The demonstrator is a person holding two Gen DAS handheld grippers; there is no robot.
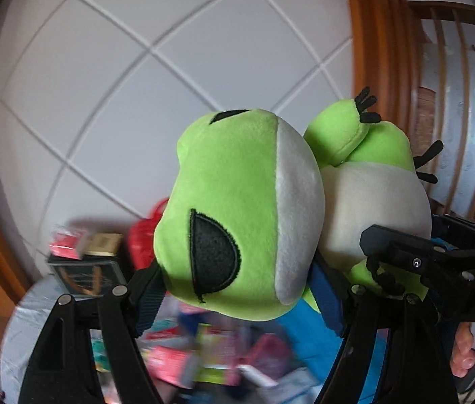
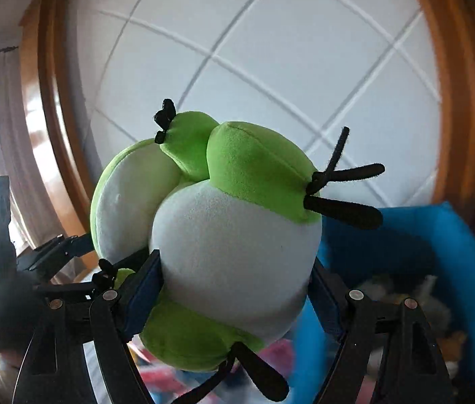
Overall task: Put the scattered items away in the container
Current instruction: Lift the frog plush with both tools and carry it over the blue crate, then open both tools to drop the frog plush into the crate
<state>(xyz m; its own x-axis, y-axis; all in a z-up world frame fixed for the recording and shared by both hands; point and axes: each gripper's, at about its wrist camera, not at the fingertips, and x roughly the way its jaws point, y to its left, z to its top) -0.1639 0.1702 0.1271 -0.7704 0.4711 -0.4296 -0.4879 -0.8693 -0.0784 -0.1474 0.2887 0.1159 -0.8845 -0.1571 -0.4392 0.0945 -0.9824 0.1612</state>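
A green and white plush frog (image 1: 237, 208) with black eyes is held in the air by both grippers. My left gripper (image 1: 237, 299) is shut on its head, blue pads pressing both sides. My right gripper (image 2: 237, 289) is shut on its white belly (image 2: 234, 252); the right gripper also shows at the right of the left wrist view (image 1: 439, 262). The blue fabric container (image 2: 439, 235) lies below and to the right, with soft items inside. The frog hides most of what lies beneath.
Blurred colourful packets and boxes (image 1: 203, 363) lie below on a grey surface. Small boxes (image 1: 86, 262) are stacked at the left. A white panelled door with a wooden frame (image 1: 372, 67) stands behind. Wooden railings (image 1: 446, 84) are at the right.
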